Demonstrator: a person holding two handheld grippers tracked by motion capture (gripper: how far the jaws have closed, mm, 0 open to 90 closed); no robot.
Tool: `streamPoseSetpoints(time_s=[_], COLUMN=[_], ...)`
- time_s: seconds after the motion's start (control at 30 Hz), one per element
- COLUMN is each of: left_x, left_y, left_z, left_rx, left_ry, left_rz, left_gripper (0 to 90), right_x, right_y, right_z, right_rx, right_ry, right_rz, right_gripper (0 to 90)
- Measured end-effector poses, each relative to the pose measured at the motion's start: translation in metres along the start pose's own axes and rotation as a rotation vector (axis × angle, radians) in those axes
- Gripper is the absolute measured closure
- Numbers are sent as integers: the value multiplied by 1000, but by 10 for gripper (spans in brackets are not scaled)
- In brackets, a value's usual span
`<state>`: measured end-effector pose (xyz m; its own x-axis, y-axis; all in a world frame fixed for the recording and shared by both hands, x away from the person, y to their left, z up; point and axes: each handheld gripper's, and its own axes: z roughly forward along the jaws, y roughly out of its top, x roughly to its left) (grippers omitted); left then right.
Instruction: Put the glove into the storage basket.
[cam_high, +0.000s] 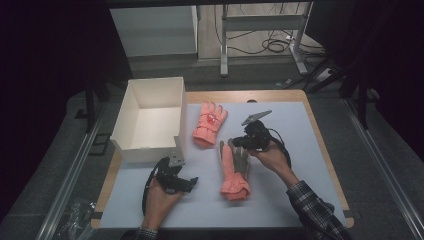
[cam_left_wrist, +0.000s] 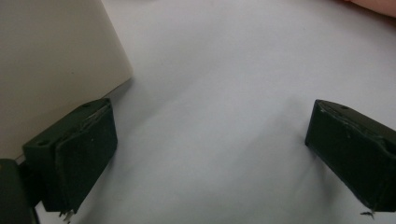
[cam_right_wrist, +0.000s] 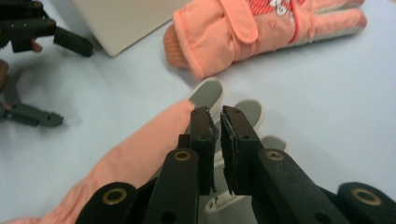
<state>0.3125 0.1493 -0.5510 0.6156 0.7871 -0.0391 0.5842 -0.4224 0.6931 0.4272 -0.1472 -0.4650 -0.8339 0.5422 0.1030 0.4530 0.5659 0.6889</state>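
Orange winter gloves, two of them, lie on the pale mat that covers the wooden desk (cam_high: 320, 135). Far glove (cam_high: 210, 123): back side up with a red patch, fingers toward the desk's far edge, cuff toward the near edge, just beside the right wall of the box. Near glove (cam_high: 234, 170): grey palm side up, near the middle of the desk, cuff toward the near edge, fingers toward the far edge. White open-topped box (cam_high: 150, 120) sits at the far left corner of the desk, one corner overhanging the left edge. Right gripper (cam_high: 239, 143): held in the person's right hand (cam_high: 272, 156), over the fingertips of the near glove. In the right gripper view its jaws stand nearly together, a thin gap between them, with one grey finger of the near glove (cam_right_wrist: 140, 163) running in between; jaws pinched on that finger. Same view shows the far glove (cam_right_wrist: 261, 28) beyond, well apart from the jaws, and the box corner (cam_right_wrist: 121, 23) at upper left. Left gripper (cam_high: 192, 182): held in the left hand (cam_high: 160, 197), near the desk's near edge, just in front of the box. In the left gripper view (cam_left_wrist: 210, 154) its jaws stand wide apart over bare mat, nothing between them; the box wall (cam_left_wrist: 56, 60) lies close beside one jaw.
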Motion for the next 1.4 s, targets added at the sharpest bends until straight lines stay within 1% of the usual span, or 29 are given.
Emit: streamPoseSetpoints(time_s=[0.23,0.7,0.83,0.97,1.03,1.2,1.27,1.3,1.37,1.4], left_x=[0,0,0,0,0,0,0,0,0,0], left_y=[0,0,0,0,0,0,0,0,0,0], left_z=[0,0,0,0,0,0,0,0,0,0], left_rx=[0,0,0,0,0,1,1,1,0,0], left_ry=[0,0,0,0,0,1,0,1,0,0], left_rz=[0,1,0,0,0,0,0,0,-2,-2], left_gripper=[22,22,22,22,22,22,22,22,22,22], right_x=[-5,-15,-20,-23,-25,-28,-29,-31,-32,-32], right_y=[17,36,44,48,52,58,59,61,63,63], right_z=[10,30,39,44,50,59,61,64,68,68], right_rx=[-3,-17,-25,-23,-25,-25,-25,-27,-26,-26], right_ry=[-19,-33,-41,-44,-52,-74,-76,-79,-85,-85], right_rz=[-7,14,14,14,13,19,23,29,34,34], right_gripper=[823,833,834,834,814,772,762,717,688,688])
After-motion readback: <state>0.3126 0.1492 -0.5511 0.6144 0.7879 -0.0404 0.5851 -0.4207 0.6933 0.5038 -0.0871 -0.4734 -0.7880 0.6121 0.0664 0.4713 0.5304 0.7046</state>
